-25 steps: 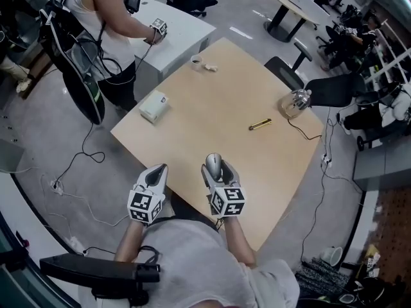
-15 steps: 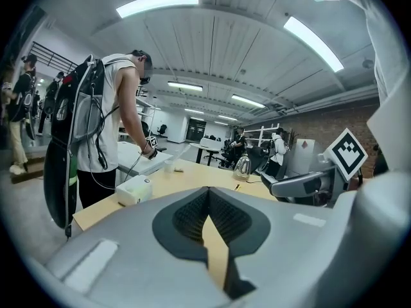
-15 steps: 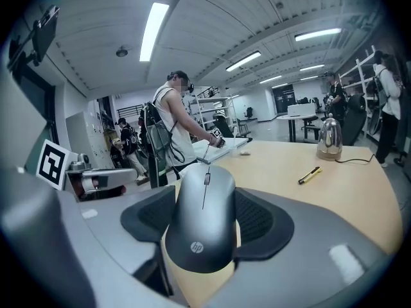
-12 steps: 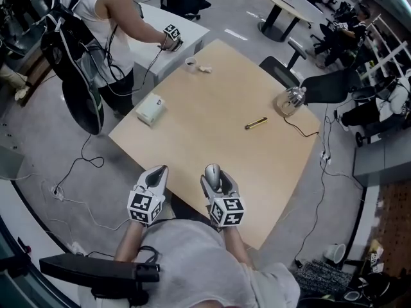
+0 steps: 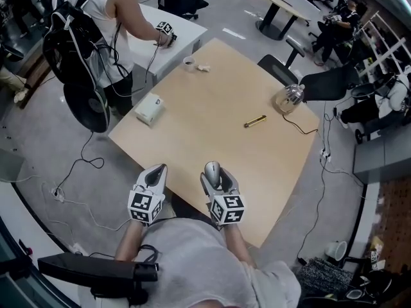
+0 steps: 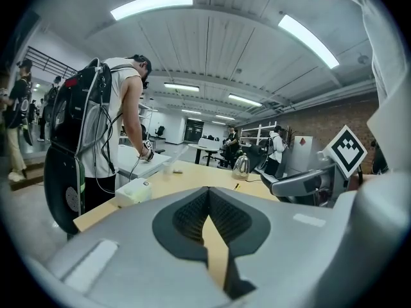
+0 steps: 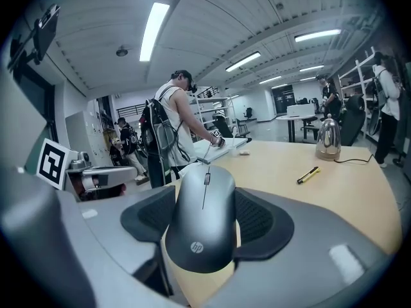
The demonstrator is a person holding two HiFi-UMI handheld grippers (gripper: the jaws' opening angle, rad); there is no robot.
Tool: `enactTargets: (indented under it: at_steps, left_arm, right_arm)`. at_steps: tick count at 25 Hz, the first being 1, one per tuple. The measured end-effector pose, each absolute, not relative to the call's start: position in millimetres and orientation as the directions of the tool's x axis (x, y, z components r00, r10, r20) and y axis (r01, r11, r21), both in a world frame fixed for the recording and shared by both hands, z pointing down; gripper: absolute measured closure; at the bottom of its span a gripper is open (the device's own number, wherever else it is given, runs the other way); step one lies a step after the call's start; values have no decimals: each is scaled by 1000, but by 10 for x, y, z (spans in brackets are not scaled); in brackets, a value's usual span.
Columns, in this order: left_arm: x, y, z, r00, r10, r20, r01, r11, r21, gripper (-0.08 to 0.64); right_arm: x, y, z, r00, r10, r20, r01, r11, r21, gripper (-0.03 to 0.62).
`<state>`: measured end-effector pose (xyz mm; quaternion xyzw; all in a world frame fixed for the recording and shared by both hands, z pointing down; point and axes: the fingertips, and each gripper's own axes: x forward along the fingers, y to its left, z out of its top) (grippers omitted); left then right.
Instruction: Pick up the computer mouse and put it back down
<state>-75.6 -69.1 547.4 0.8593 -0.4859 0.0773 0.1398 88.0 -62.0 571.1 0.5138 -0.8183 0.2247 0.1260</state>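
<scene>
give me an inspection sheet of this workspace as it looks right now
surface: tan table, mostly bare wood
job's things: grey mouse near the table's front edge, between the right tongs' pads
clutter: white box, yellow pen, metal kettle, small cup, all apart from the mouse
grippers: right tongs shut on the mouse; left tongs shut, empty
cables: black cord runs from the kettle off the table's right edge; floor cables at left
surroundings: person at a grey desk; black chair at the far side
</scene>
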Motion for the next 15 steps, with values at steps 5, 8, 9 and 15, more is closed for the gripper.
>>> enactTargets:
  at_steps: [5,8,9,15]
  left_arm:
    - [-746,-710,5511,518,-813,268,-855,-489,170,541]
    - [-745,-697,5525,518,-811,272,-856,-487,174,541]
    - [-744,-692,5531,518,-811,274,-856,-487,175,541]
    - [-753,-680,5593,524,-802,286,-852,-490,186,541]
  right_arm:
    - [888,-620,5793,-436,-780,448,-899,366,-239,296]
    - [900,-610,5850,-427,-778,460,-904,357,-237,296]
    - [909,-605,5872,-424,-777,465,-906,352,-236,296]
    - [1000,-575,6089,-372,-776,510,-928,319,-192,296]
